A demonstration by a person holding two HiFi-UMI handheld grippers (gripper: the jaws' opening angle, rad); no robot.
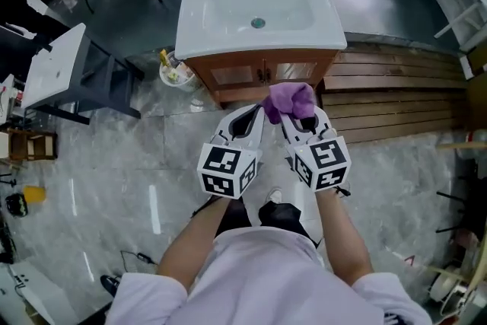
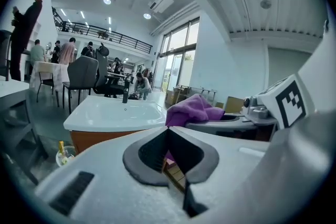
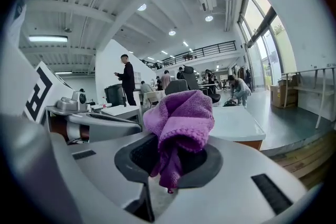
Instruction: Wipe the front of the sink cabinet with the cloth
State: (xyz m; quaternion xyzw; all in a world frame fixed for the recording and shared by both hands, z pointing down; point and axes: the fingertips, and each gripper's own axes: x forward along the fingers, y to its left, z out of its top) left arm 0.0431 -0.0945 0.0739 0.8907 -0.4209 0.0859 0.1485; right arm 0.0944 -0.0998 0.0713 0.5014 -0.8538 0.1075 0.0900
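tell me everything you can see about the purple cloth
The purple cloth looks like soft, nubby terry or microfibre, plain purple with a stitched hem. It is bunched into a loose wad rather than spread flat. The right gripper is shut on it: most of the wad bulges out above the jaws and a thin tail hangs down between them. It is held in the air in front of the sink cabinet and seems to touch nothing but the gripper.

The cloth (image 1: 290, 98) is purple, the sink (image 1: 259, 11) white, the cabinet (image 1: 228, 76) orange-brown wood, the floor (image 1: 114, 164) glossy grey marble, and the pale grey left gripper (image 1: 251, 118) and right gripper (image 1: 298, 120) carry black-and-white square-marker cubes.
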